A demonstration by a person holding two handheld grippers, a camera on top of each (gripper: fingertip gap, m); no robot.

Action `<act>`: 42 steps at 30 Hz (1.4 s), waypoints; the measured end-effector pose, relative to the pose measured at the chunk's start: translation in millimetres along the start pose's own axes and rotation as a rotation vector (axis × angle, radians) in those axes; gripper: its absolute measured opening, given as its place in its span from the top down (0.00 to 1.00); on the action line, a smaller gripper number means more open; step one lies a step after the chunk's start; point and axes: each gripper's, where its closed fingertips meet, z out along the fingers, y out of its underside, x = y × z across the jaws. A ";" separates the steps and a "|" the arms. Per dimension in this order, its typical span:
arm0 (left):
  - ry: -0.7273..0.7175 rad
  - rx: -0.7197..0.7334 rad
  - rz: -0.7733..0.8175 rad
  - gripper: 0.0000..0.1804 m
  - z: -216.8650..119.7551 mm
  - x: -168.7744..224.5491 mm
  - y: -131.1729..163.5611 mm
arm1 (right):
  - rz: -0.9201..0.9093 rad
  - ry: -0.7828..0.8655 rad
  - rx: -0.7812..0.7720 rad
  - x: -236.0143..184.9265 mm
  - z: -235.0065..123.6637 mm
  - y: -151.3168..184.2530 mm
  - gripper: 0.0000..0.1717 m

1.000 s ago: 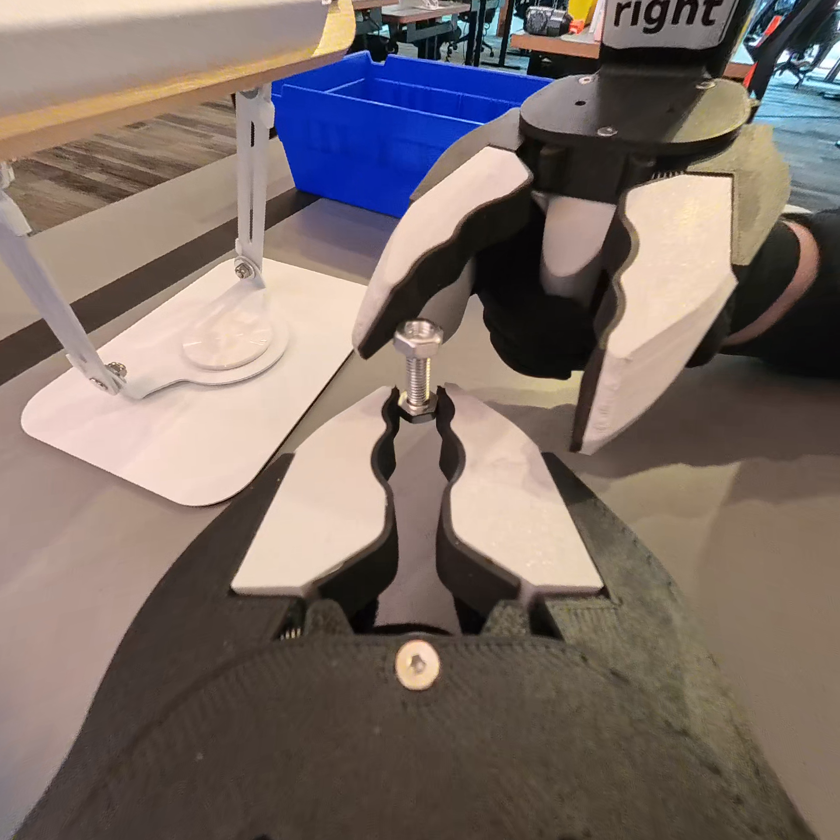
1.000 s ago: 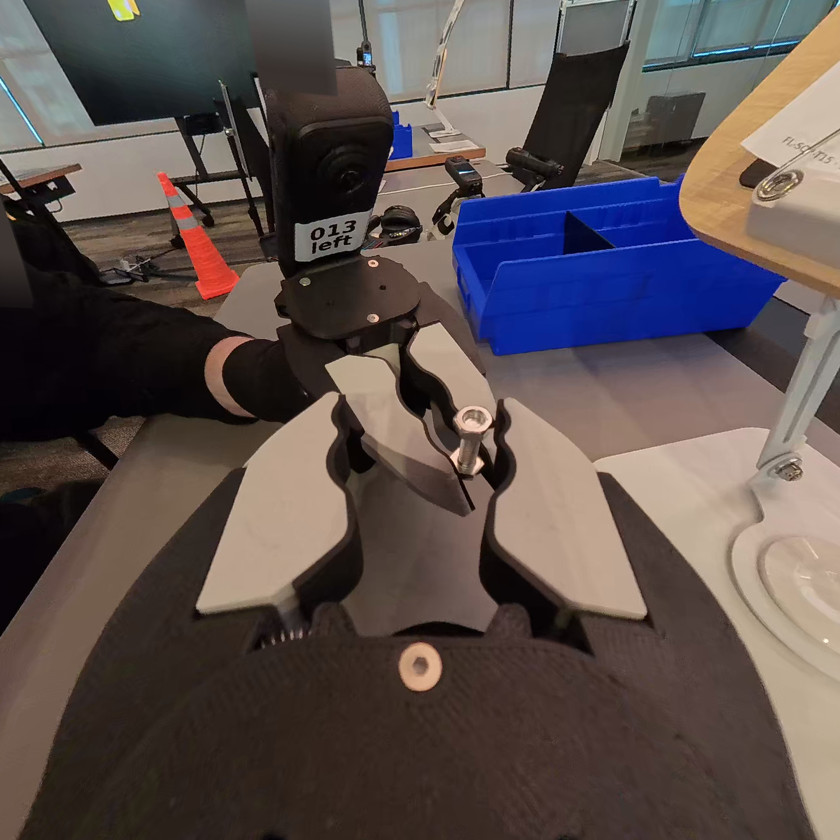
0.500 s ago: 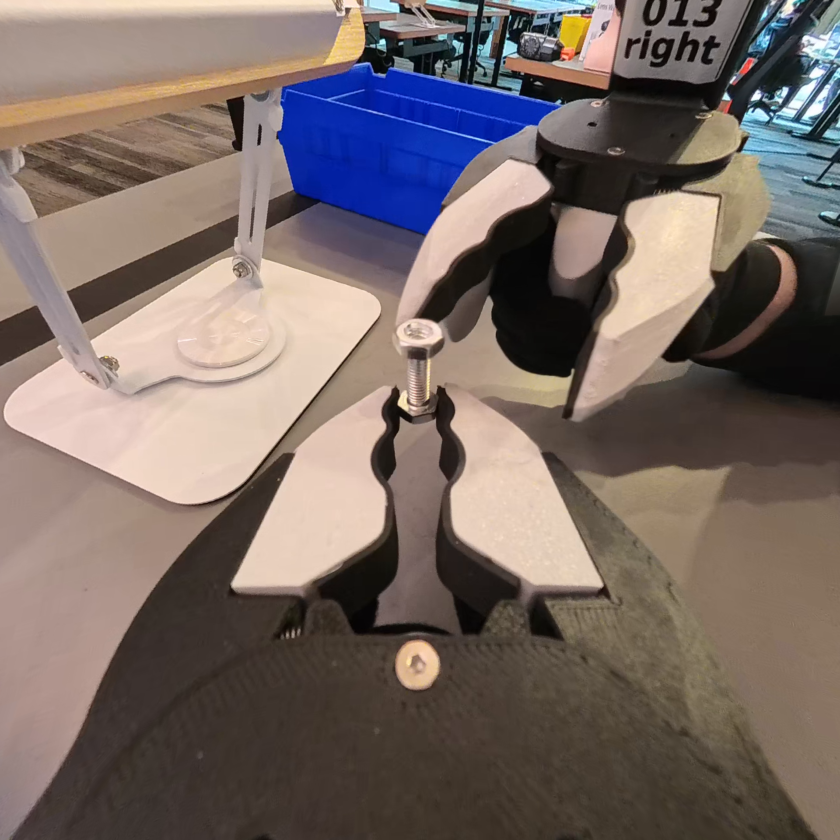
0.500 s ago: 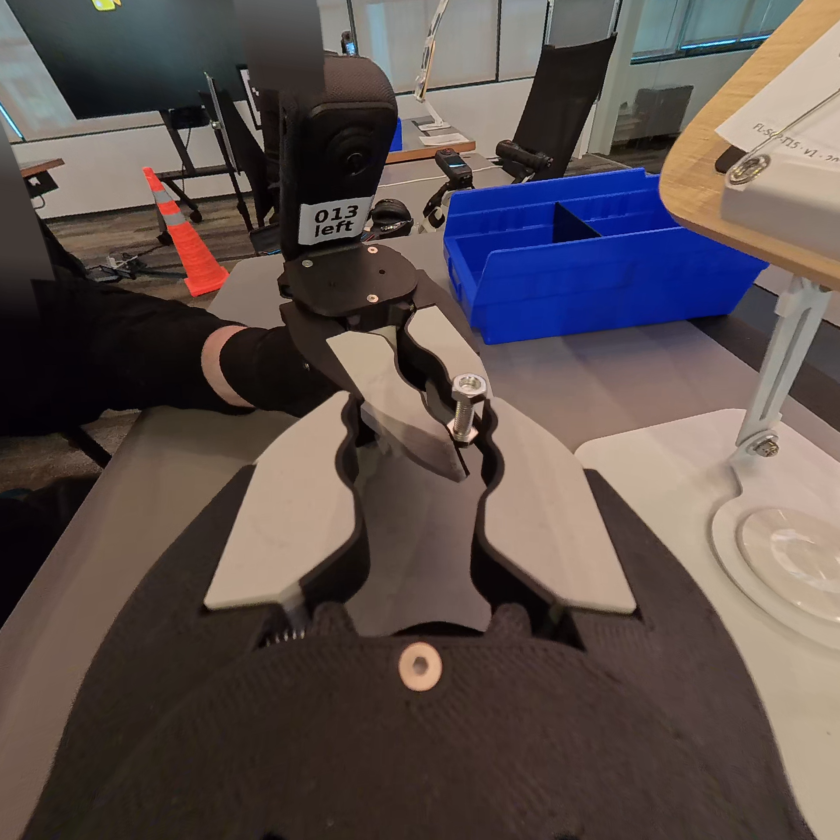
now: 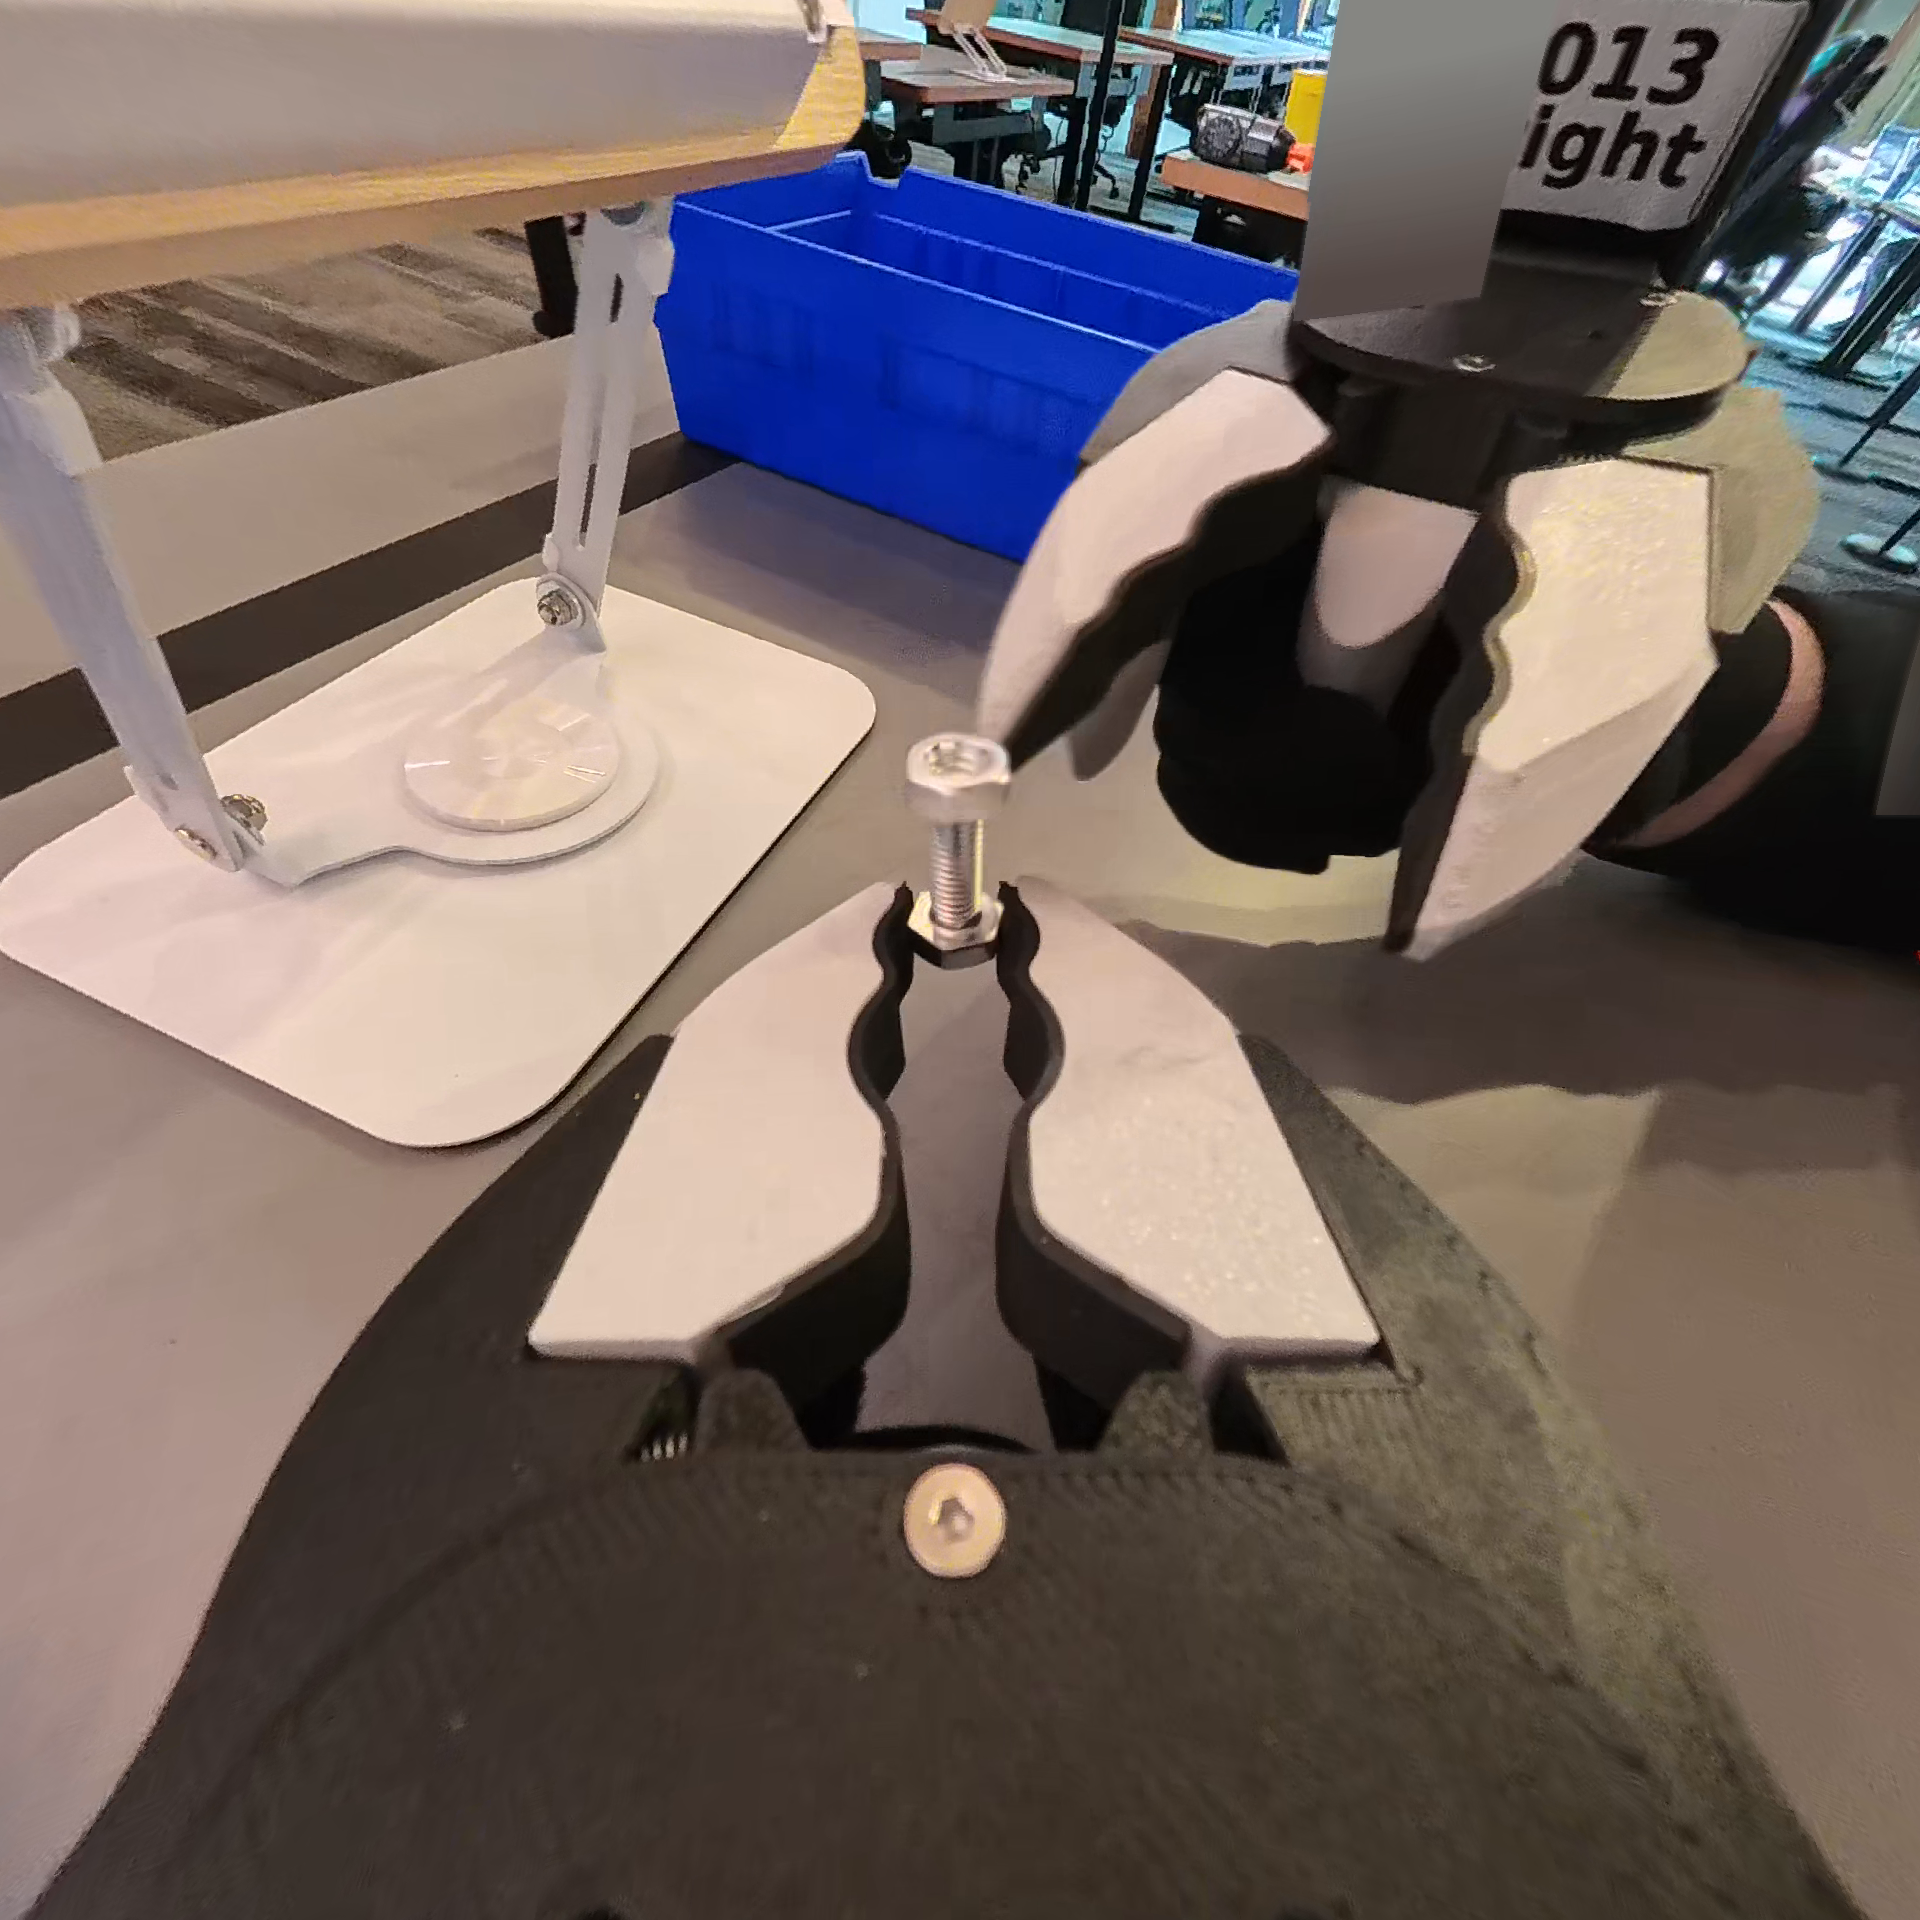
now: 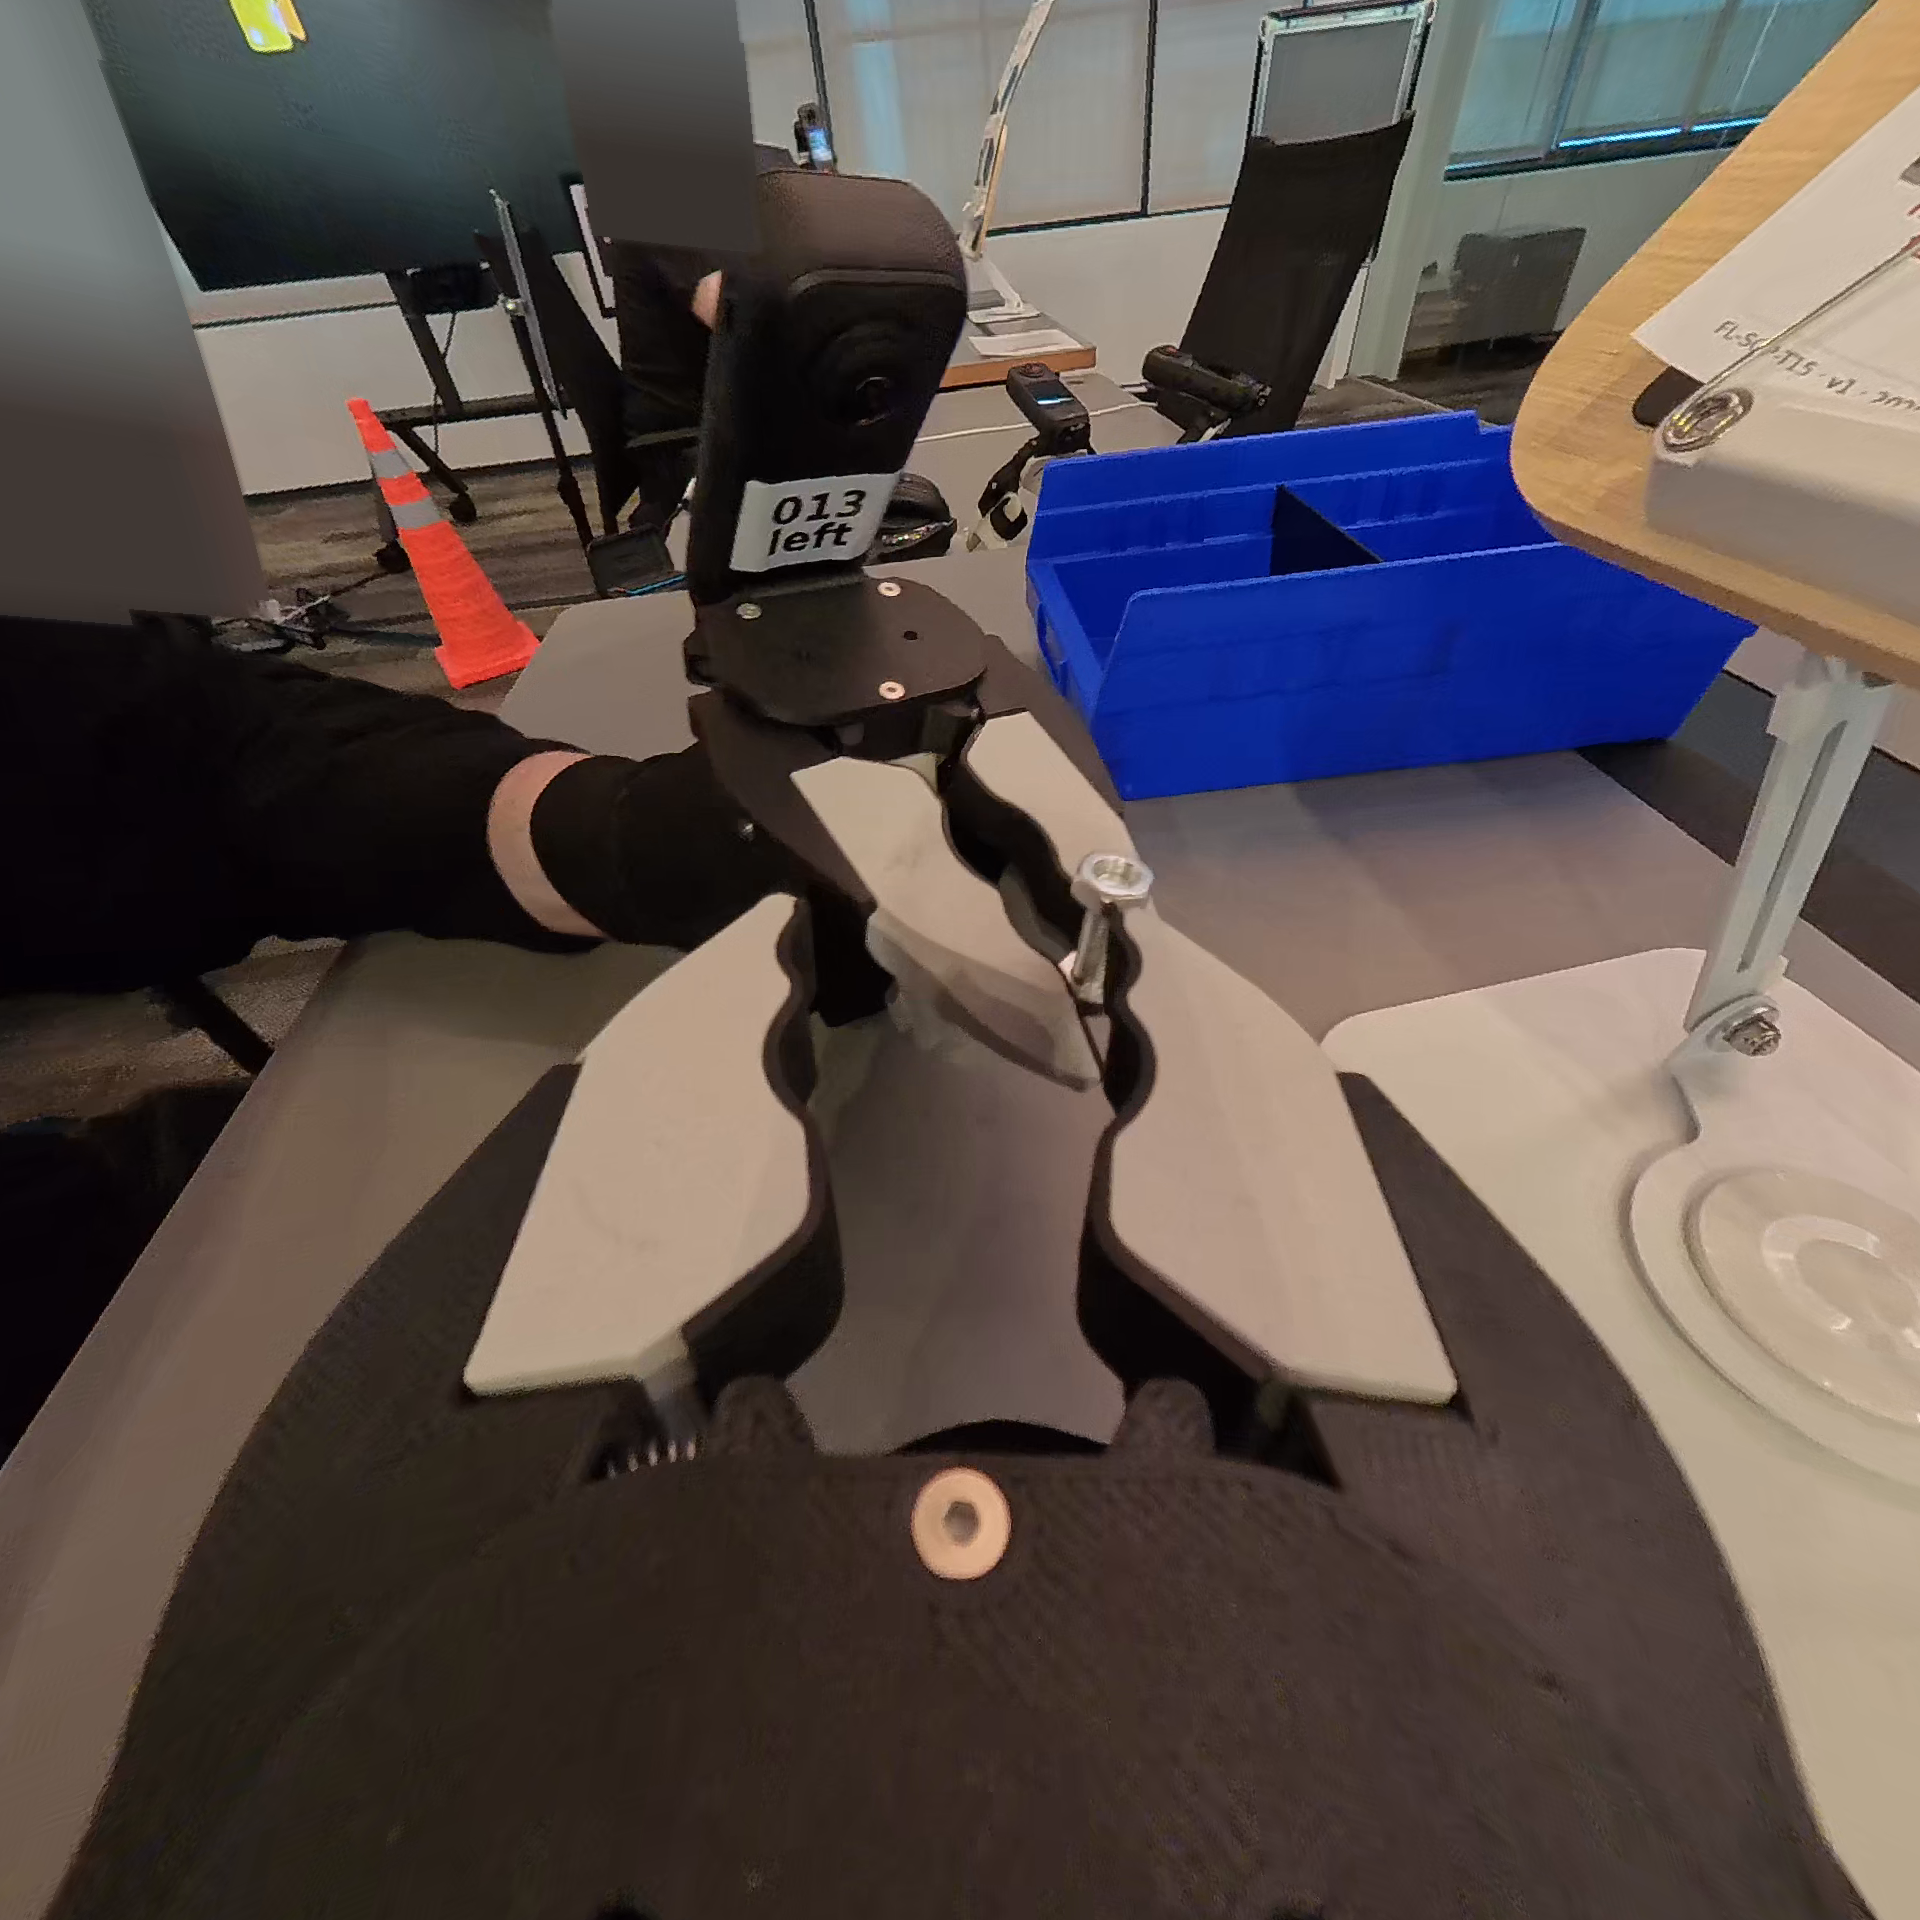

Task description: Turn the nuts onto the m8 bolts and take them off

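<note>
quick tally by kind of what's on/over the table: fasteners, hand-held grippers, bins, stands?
Bolts: 1, bolt, head clamped in the left hand-held gripper
Nuts: 1, nut atop the bolt
Hand-held grippers: 2, counting the open right hand-held gripper
Blue bins: 1, blue bin
White stands: 1, white stand
Total: 6

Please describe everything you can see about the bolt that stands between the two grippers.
The bolt is shiny silver metal with a threaded shaft. It stands upright above the grey table. A hex nut sits at its top end. The left gripper clamps its hexagonal lower end. The open right gripper has one fingertip beside the nut.
</note>
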 end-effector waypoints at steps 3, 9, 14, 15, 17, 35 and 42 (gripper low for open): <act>0.006 -0.004 0.002 0.92 0.9 1.1 0.6 | 0.004 0.015 -0.004 1.5 -5.0 1.7 0.70; 0.012 -0.010 0.010 0.92 7.2 7.2 -1.0 | 0.003 0.018 0.019 7.6 5.9 -4.5 0.60; -0.018 0.015 -0.047 0.92 3.2 -3.6 -3.4 | -0.020 -0.015 0.014 -2.8 -0.8 -3.6 0.68; -0.017 0.027 -0.071 0.92 1.1 -7.0 -4.7 | -0.029 -0.062 0.007 -11.9 -5.0 -2.2 0.77; -0.020 0.034 -0.082 0.92 -1.7 -11.9 -5.5 | -0.042 -0.049 -0.003 -13.0 -9.8 0.0 0.80; -0.027 0.013 -0.090 0.92 2.9 -10.7 -6.5 | -0.011 -0.051 0.054 -9.1 -11.4 -5.9 0.66; -0.009 -0.002 -0.067 0.92 9.8 -1.8 -5.8 | 0.015 -0.047 0.041 2.5 14.2 -5.5 0.50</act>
